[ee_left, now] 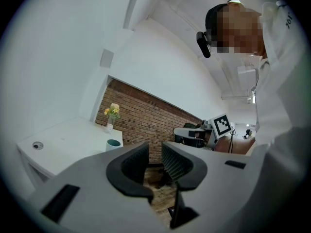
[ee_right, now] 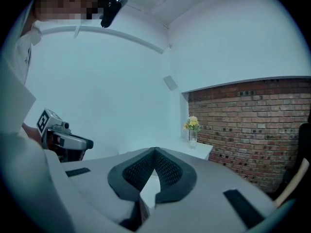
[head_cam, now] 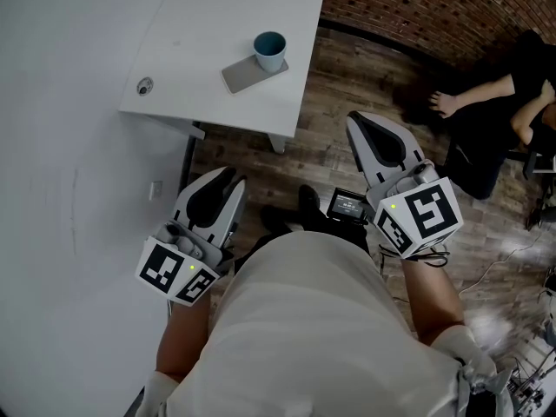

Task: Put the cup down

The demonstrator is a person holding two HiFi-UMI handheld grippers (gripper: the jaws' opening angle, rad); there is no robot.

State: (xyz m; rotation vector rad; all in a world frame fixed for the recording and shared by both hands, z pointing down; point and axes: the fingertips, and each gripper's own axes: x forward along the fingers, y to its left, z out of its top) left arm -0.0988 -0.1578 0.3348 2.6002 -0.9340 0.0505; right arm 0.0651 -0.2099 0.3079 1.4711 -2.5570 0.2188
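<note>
Head view: one teal cup (head_cam: 270,50), upright, on a flat grey pad (head_cam: 246,76) lying on the white bench (head_cam: 200,24), close to the bench edge that borders the wooden floor (head_cam: 326,159). There is one round fitting (head_cam: 144,85) near the bench corner, apart from the cup. The left tongs (head_cam: 224,181) and right tongs (head_cam: 369,127) are held off the bench, over the floor and close to the person's body, both well apart from the cup, and each carries a marker cube (head_cam: 421,217). A brick wall (head_cam: 434,7) stands beyond the bench, and a seated person (head_cam: 486,111) is on the floor side, away from the bench. Left gripper view: the left tongs (ee_left: 154,161) are released, their ribbed pads parted by a narrow gap with only floor showing between them. The cup (ee_left: 113,143) stands on the bench (ee_left: 63,137), untouched. A vase of flowers (ee_left: 112,113) stands at the bench's far end, against the brick wall (ee_left: 146,113). Right gripper view: the right tongs (ee_right: 154,153) are clenched, tips meeting in a point with nothing held. The vase of flowers (ee_right: 193,129) stands on the bench (ee_right: 199,149) beside the brick wall (ee_right: 252,125). The cup is not seen in this view.
</note>
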